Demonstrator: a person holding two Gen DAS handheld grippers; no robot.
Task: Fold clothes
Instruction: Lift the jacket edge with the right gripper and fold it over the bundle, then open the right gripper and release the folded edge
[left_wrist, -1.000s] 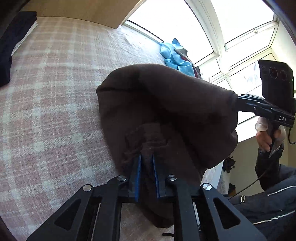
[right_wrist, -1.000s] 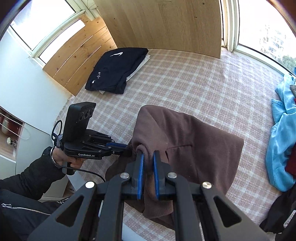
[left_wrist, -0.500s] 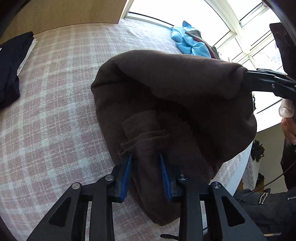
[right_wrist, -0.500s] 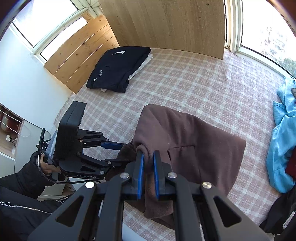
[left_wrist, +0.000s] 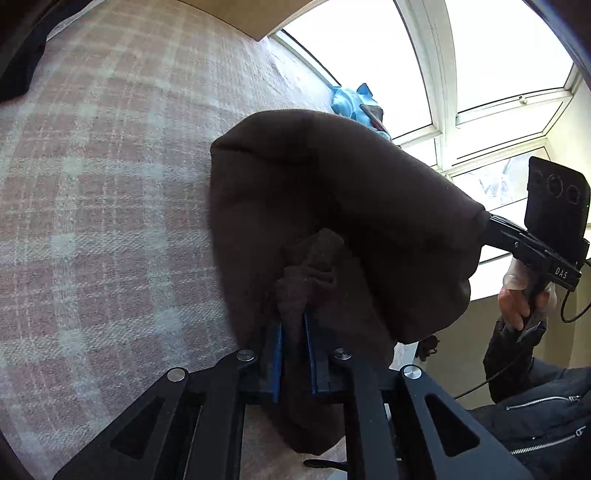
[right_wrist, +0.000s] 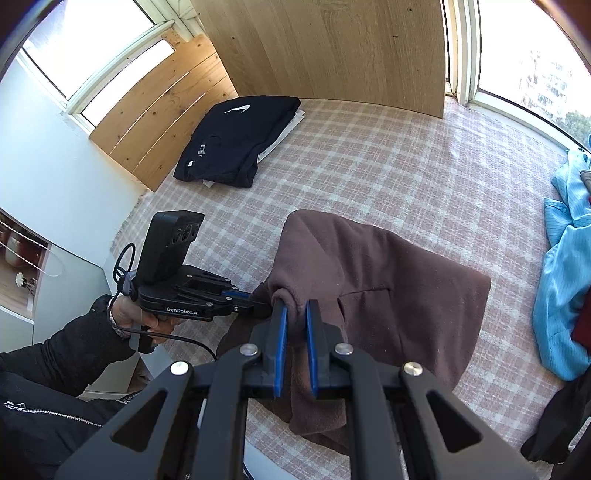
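Both grippers, left (left_wrist: 293, 328) and right (right_wrist: 295, 314), pinch the brown garment (right_wrist: 373, 280) lying half-draped on the plaid bed (right_wrist: 369, 173); if you pull unevenly, the bunched fleece could slip free.

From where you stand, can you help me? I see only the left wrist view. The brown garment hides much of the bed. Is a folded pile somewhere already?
Observer: Yes. The right wrist view shows a folded black garment lying near the wooden headboard, apart from the brown garment.
Operator: Is something under it?
Observer: White fabric shows at its edge, under the black one.
Operator: Does the right gripper really hold the cloth?
Observer: Yes. The right gripper is shut on a bunched edge of the brown garment, close beside the left gripper.
Operator: And the blue clothes?
Observer: The light blue garment lies crumpled at the bed's far side, not touching the brown one.
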